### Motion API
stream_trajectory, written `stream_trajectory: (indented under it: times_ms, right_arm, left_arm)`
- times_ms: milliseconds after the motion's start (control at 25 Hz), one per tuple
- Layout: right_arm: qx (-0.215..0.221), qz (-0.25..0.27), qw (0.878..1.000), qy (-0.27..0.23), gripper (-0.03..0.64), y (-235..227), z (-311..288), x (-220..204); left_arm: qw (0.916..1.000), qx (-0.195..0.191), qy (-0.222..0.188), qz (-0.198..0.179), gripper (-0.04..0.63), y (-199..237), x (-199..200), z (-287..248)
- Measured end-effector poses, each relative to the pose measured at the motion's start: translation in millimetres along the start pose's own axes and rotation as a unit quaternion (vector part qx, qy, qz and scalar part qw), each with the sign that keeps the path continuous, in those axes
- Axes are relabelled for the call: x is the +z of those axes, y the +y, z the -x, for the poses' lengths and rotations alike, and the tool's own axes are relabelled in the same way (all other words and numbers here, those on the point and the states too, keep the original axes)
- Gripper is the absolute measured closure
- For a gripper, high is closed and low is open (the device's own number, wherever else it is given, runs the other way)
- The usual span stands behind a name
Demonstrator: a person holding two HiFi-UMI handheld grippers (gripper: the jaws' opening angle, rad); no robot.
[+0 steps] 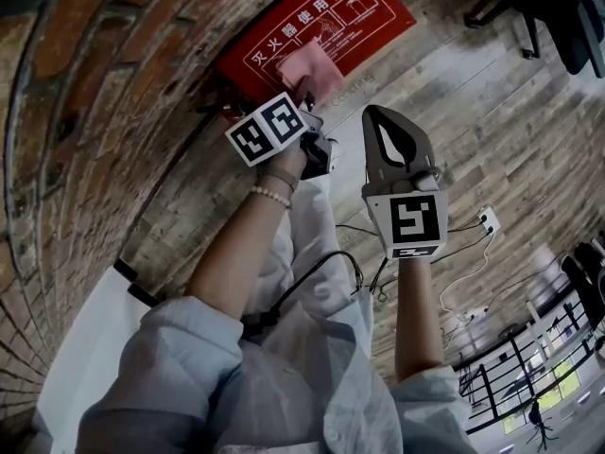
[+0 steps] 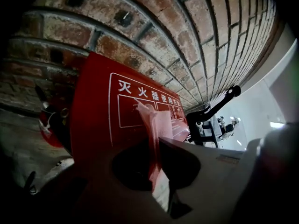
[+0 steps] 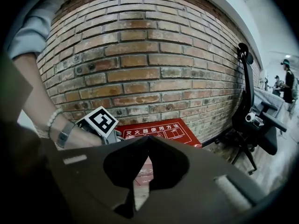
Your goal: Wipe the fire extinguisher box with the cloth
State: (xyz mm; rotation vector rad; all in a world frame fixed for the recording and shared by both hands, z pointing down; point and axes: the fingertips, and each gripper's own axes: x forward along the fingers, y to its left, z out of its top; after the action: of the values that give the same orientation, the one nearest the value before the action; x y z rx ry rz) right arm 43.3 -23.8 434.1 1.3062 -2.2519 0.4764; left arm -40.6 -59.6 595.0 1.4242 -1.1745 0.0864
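The left gripper has its fingers clamped on the pink cloth. The cloth's free end sticks out past the tips and appears to rest against the red fire extinguisher box directly ahead, probably so fabric rather than plastic rubs the lid. The right gripper has its fingers together on nothing, with the box ahead and well apart, seemingly kept out of the way. White print on the lid reads 灭火器使用方法; the smaller print is illegible.

The fire extinguisher box is coloured red and lettered in white. The cloth is seen as pink. At 9 o'clock, the wall is patterned in red-brown brick; the floor is striped in grey planks.
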Motion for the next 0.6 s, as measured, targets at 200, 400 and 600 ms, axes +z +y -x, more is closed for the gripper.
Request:
stream_trajectory:
  times_ms: [200,400,600]
  right_arm:
    - [0.005,0.005,1.000,0.000,0.609,9.5,-0.4,3.2]
    - [0.012,0.009,1.000,0.000,0.609,20.4,-0.6,5.0]
    - [0.018,0.013,1.000,0.000,0.609,29.5,0.0,6.6]
  left_arm:
    - [0.9999,0.013,0.002,-0.003,0.584,17.5,-3.7,20.3]
    - [0.9996,0.026,0.004,-0.009,0.584,34.0,-6.7,39.2]
    - [0.9988,0.043,0.002,-0.025,0.584,51.2,-11.1,60.5]
